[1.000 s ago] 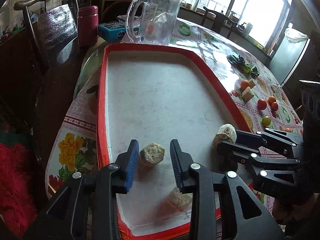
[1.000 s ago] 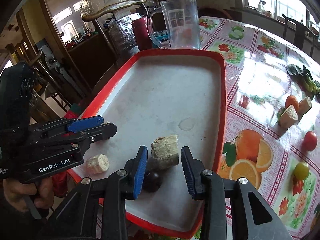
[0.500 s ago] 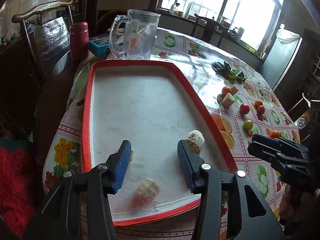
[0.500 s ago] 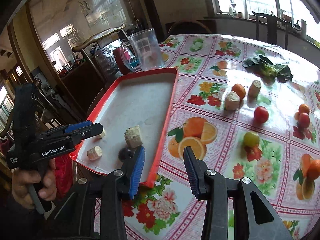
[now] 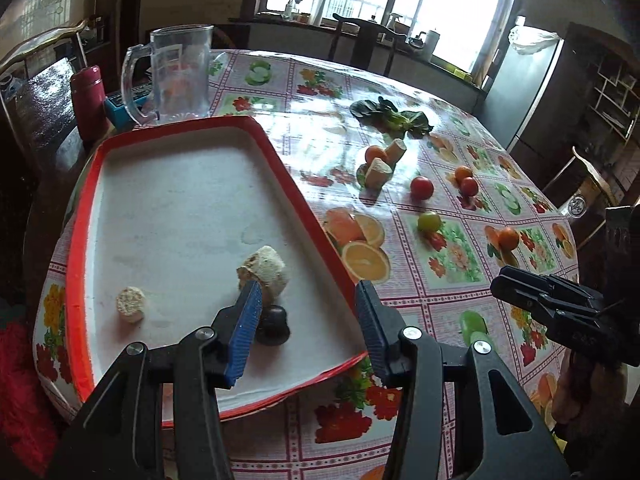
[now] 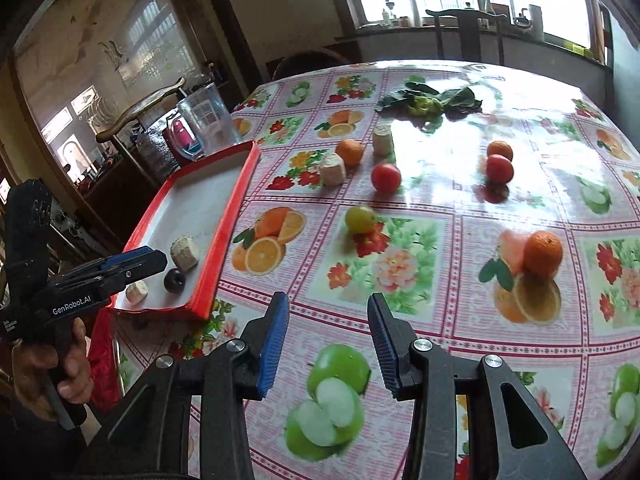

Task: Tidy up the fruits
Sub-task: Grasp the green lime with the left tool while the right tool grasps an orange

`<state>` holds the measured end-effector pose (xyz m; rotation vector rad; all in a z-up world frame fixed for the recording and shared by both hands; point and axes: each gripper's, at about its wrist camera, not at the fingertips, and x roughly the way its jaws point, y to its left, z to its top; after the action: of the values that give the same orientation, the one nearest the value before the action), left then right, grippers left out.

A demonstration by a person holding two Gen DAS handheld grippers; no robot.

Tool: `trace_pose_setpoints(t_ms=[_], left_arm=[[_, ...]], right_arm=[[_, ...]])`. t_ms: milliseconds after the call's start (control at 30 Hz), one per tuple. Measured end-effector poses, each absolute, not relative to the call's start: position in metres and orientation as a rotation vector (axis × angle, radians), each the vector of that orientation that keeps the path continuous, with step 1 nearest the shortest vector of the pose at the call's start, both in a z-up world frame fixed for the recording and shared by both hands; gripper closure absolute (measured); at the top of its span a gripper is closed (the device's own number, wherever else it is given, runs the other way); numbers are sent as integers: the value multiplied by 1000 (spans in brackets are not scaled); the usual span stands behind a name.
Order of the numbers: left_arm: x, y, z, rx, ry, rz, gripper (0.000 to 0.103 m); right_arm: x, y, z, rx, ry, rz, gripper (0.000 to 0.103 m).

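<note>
From the left wrist camera, my left tongs (image 5: 308, 322) hang over the near right corner of the red-rimmed tray (image 5: 80, 240), jaws apart with nothing clamped between them. In the tray lie a pale cut chunk (image 5: 266, 268), a smaller pale round piece (image 5: 130, 304) to its left, and a dark round fruit (image 5: 274, 322) just beside the left blue pad. Out on the surface (image 5: 440, 292), covered in a fruit-print cloth, sit a red tomato (image 5: 422, 188), a green fruit (image 5: 429, 222), several oranges and two more pale chunks, with leafy greens (image 5: 394, 118) farther back. A clear jug (image 5: 176, 74) stands past the tray's far end. The right tongs (image 5: 532, 294) show at the right edge.

From the right wrist camera, my right tongs (image 6: 326, 344) hover above the printed cloth well right of the tray, jaws apart and empty. An orange (image 6: 543, 254) sits ahead to the right, the green fruit and tomato ahead, all apart from the pads. A hand (image 6: 66, 372) holds the left tongs beside the tray's near end.
</note>
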<state>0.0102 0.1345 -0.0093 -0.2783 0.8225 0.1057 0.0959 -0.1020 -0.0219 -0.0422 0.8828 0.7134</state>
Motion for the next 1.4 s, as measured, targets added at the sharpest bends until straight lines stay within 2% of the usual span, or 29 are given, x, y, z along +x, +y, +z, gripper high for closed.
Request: trace_pose_setpoints(t_ms=[567, 800, 933, 1267, 1333, 1367, 1400], left_arm=[[68, 55, -17, -193, 887, -45, 56], [105, 36, -26, -178, 913, -63, 56], [125, 30, -32, -174, 925, -61, 56], [167, 19, -48, -149, 936, -88, 56], [169, 20, -53, -154, 930, -83, 63], [169, 20, -53, -146, 917, -73, 71], [169, 21, -53, -137, 908, -66, 76]], right_arm=[[142, -194, -34, 52, 863, 495, 58], [168, -200, -47, 13, 877, 430, 57], [180, -198, -49, -2, 872, 415, 53], [202, -182, -62, -62, 883, 392, 52], [201, -180, -63, -87, 869, 382, 54], [201, -179, -63, -99, 865, 375, 58], [200, -178, -63, -103, 861, 373, 66]])
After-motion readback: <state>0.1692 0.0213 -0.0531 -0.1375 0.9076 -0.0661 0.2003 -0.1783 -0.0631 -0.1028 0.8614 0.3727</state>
